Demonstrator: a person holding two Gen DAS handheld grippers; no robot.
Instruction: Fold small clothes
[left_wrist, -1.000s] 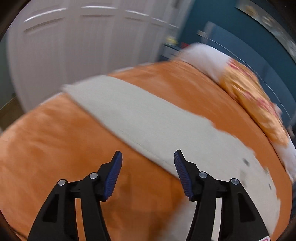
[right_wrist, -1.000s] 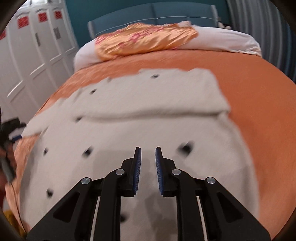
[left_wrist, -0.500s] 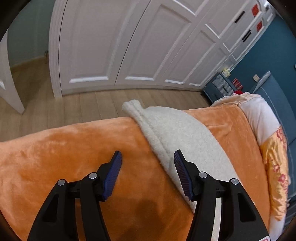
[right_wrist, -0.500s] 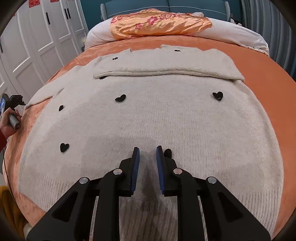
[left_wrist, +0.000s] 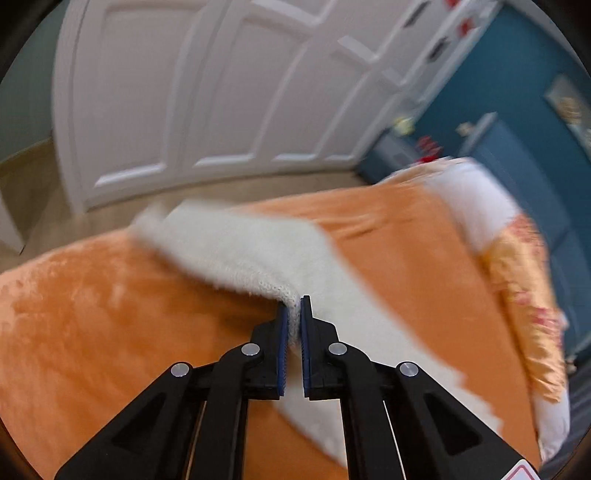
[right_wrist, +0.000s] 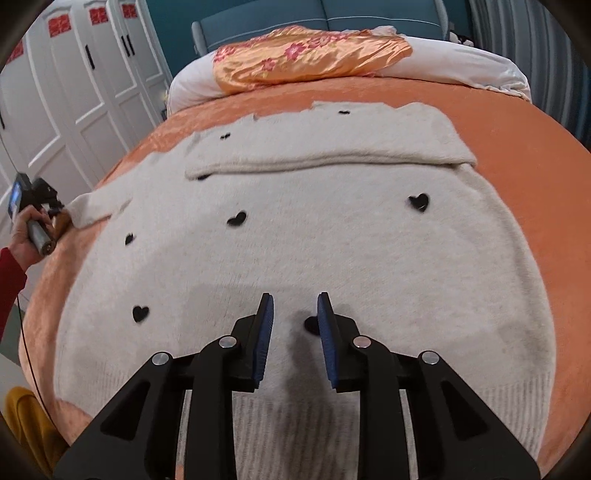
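Note:
A cream knitted sweater (right_wrist: 332, 240) with small black hearts lies spread on the orange bedspread (right_wrist: 528, 155), one sleeve folded across its top. Its other sleeve (left_wrist: 258, 254) stretches toward the bed's edge in the left wrist view. My left gripper (left_wrist: 294, 301) is shut on that sleeve's edge, the knit pinched between the blue pads. In the right wrist view, that gripper (right_wrist: 55, 210) shows at the far left, held by a hand at the sleeve's end. My right gripper (right_wrist: 295, 301) hovers over the sweater's lower middle, its jaws opening with nothing gripped between them.
An orange floral pillow (right_wrist: 306, 55) on a white one lies at the head of the bed, against a blue headboard (right_wrist: 295, 14). White wardrobe doors (left_wrist: 184, 92) stand past the bed's left side, with bare floor (left_wrist: 92, 206) between. A red sleeve (right_wrist: 9, 273) shows at left.
My left gripper went from wide open beside the sleeve to shut on its edge. My right gripper's jaws have spread a little and it moved slightly over the sweater.

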